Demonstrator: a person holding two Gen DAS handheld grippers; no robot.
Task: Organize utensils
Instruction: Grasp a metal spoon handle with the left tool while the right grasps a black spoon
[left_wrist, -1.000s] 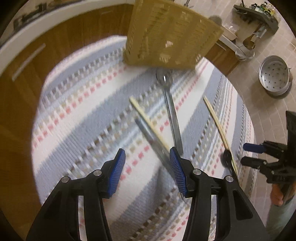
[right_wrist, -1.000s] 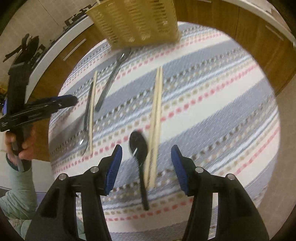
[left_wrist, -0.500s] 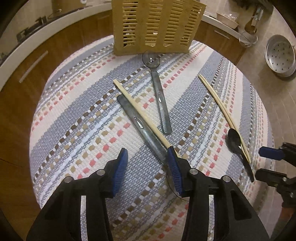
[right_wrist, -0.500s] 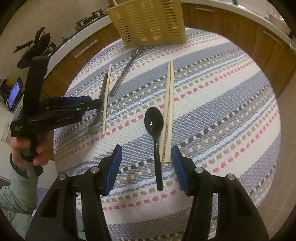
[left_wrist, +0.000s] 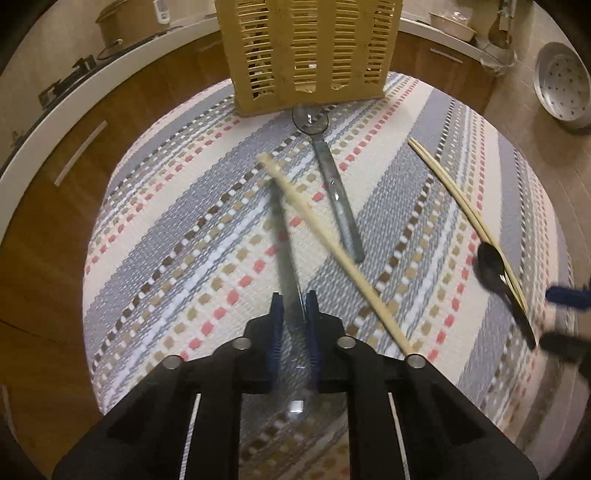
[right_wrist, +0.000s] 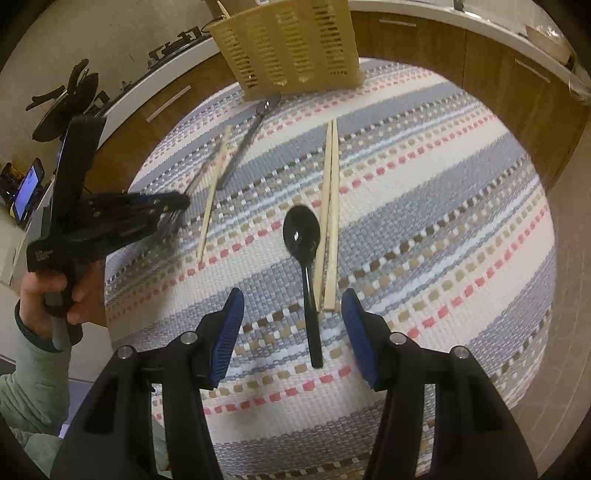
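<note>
My left gripper (left_wrist: 294, 314) is shut on a grey metal spoon (left_wrist: 286, 251), gripped near its bowl end with the handle pointing away; it looks blurred. A single chopstick (left_wrist: 328, 247) lies just right of it. A second metal spoon (left_wrist: 332, 184) lies with its bowl by the slotted tan utensil basket (left_wrist: 310, 51). My right gripper (right_wrist: 291, 306) is open and empty, its fingers either side of the handle of a black spoon (right_wrist: 304, 251). A chopstick pair (right_wrist: 330, 206) lies right beside the black spoon. The left gripper (right_wrist: 173, 203) also shows in the right wrist view.
Everything lies on a striped woven mat (left_wrist: 166, 229) over a wooden table (left_wrist: 44, 258). A white counter edge (left_wrist: 55, 107) runs behind. A perforated metal steamer pan (left_wrist: 563, 88) sits on the floor at the far right. The basket (right_wrist: 291, 44) stands at the mat's far edge.
My left gripper has closed on the grey metal spoon, which now points straight away and looks lifted. My right gripper has moved forward so that its fingers straddle the black spoon's handle.
</note>
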